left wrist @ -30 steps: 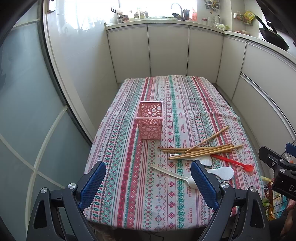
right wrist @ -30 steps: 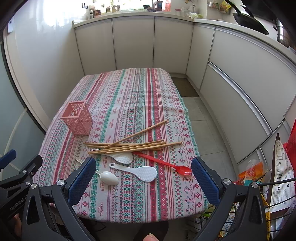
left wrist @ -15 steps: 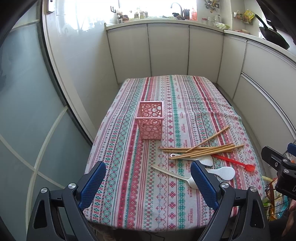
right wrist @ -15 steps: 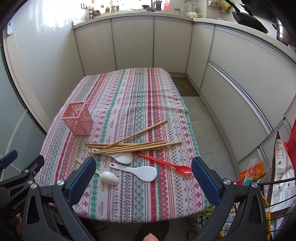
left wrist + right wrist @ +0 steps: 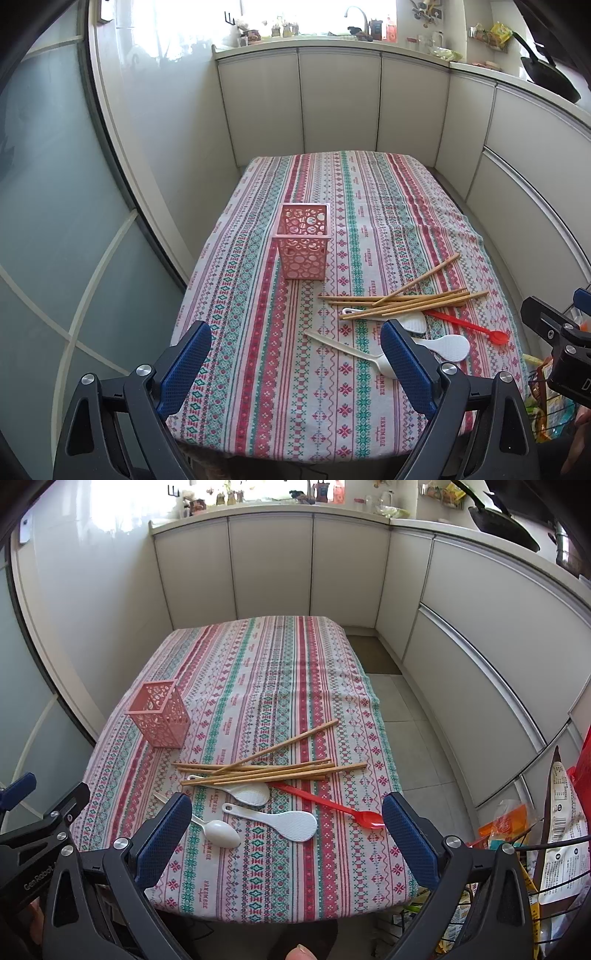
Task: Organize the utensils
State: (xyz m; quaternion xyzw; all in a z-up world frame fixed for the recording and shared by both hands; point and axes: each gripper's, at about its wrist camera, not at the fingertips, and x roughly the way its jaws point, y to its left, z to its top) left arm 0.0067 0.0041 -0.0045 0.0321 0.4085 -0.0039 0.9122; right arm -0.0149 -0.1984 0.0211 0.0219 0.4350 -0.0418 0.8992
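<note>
A pink perforated holder (image 5: 304,240) (image 5: 159,713) stands upright and empty on the striped tablecloth (image 5: 332,413). To its right lie several wooden chopsticks (image 5: 402,297) (image 5: 266,770) in a loose pile. Under and near them are a white rice paddle (image 5: 245,792), a second white paddle (image 5: 284,821) (image 5: 448,346), a white spoon (image 5: 218,830) (image 5: 354,352) and a red spoon (image 5: 332,806) (image 5: 469,326). My left gripper (image 5: 295,369) hovers open over the near table edge. My right gripper (image 5: 288,843) is open too, above the spoons, holding nothing.
White cabinets (image 5: 273,565) wrap the far and right sides. A glass partition (image 5: 48,221) runs along the left. A wire basket with food bags (image 5: 554,849) stands on the floor at the right. The far half of the cloth (image 5: 280,657) is bare.
Both views have shifted only slightly; the utensils and holder lie where they were. Both grippers stay open.
</note>
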